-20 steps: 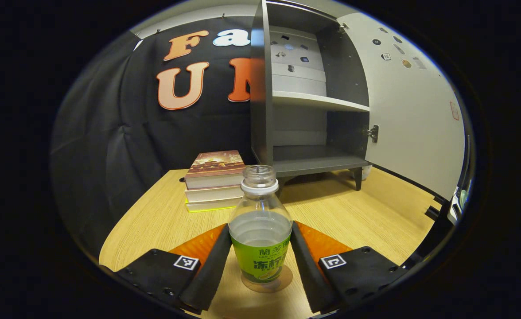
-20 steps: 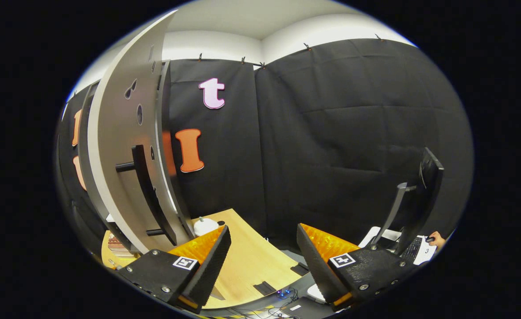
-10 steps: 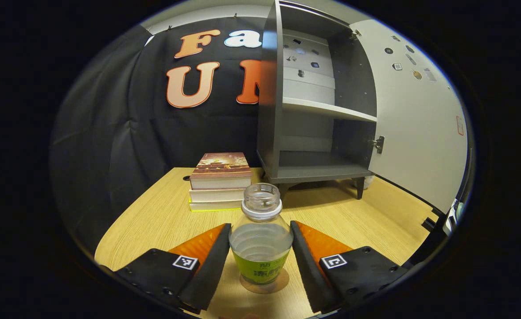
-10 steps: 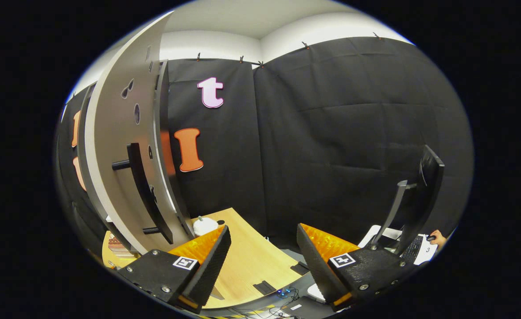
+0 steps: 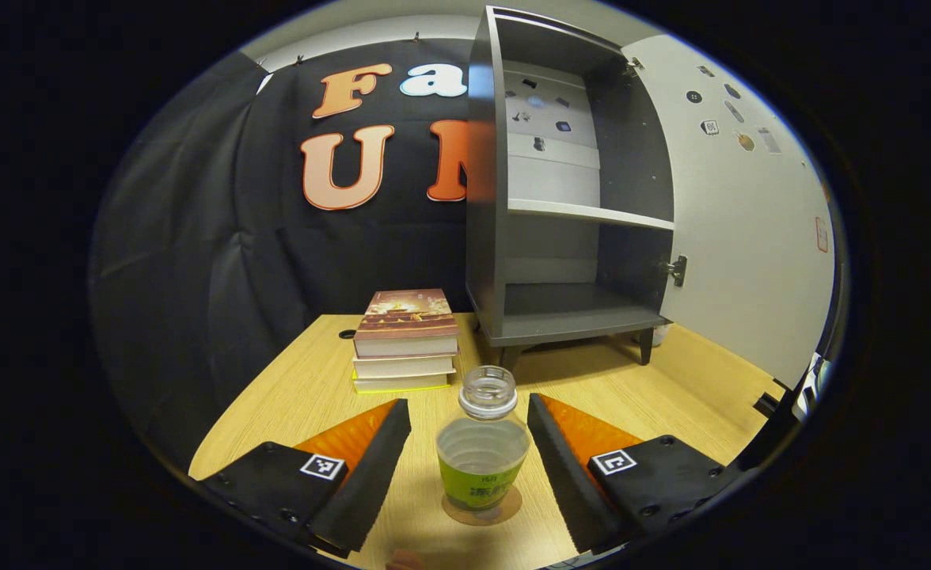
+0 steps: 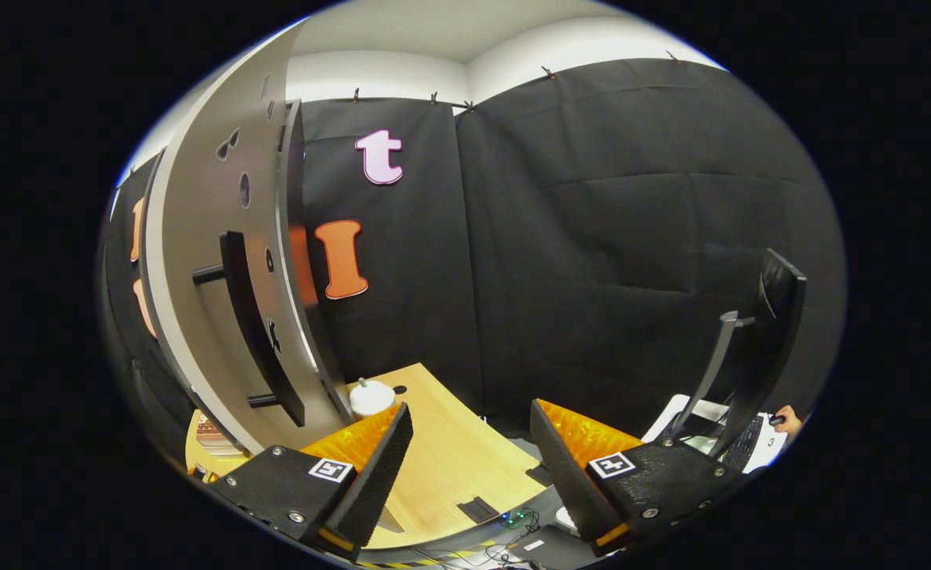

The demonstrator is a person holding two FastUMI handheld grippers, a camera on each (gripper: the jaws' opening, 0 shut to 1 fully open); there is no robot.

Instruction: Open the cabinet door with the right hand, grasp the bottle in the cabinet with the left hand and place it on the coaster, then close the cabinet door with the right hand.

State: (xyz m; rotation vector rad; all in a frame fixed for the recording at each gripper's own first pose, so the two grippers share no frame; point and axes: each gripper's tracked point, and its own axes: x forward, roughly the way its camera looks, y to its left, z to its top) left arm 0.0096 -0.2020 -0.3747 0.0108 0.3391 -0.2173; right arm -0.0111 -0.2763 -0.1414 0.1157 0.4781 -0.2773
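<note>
Bottle (image 5: 483, 463) and coaster (image 5: 481, 507) are settled: the bottle stands upright on the round coaster on the tabletop (image 5: 299, 396), in the gap between the left gripper (image 5: 469, 447) fingers, which are spread and clear of it on both sides. Nothing presses on the bottle, so that part of the task looks done.

What remains, by my reading, is shutting the cabinet door (image 6: 196, 261), and that turns on where the door lies from the right gripper (image 6: 465, 455). In the right gripper view the door stands swung wide, up and to the left of the fingers, seen nearly edge-on, with its long black handle (image 6: 256, 332) running vertically on the outer face. The right fingers are parted and hold nothing; they point past the door's free edge toward the booth wall rather than at the door itself. A small white object (image 6: 372, 396) sits on the tabletop near the foot of the door.

In the left gripper view the cabinet (image 5: 560, 206) is open and its shelves bare, the door hanging off to the right on its hinge (image 5: 675, 269). The right gripper is the nearer to the door; closing it probably calls for a sweep to its left, against the outer face or the handle.
</note>
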